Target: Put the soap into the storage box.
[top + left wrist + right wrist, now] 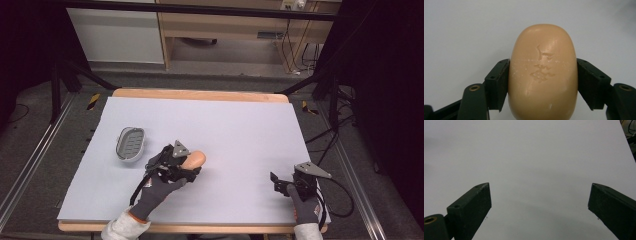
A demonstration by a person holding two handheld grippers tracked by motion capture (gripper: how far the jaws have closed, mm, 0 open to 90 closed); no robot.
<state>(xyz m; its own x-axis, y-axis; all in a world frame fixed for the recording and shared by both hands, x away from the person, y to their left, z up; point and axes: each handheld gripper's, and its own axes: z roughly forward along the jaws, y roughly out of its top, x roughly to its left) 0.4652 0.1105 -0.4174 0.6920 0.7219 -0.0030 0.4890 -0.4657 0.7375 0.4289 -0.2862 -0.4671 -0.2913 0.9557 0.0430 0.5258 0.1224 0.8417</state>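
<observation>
A tan oval bar of soap (543, 72) sits between the jaws of my left gripper (543, 85), whose two black pads press on its sides. From above, the soap (196, 159) sticks out to the right of that left gripper (187, 167), left of the table's middle. A grey ribbed soap dish (130, 143) lies on the mat to the upper left of it, with nothing in it. My right gripper (276, 182) rests near the front right of the mat, its jaws wide apart with nothing between them (540, 202).
A pale grey mat (225, 125) covers the wooden table (200, 94). Black frame legs and cables stand on the floor on both sides. A cable (340, 200) loops from the right gripper near the table's right front corner.
</observation>
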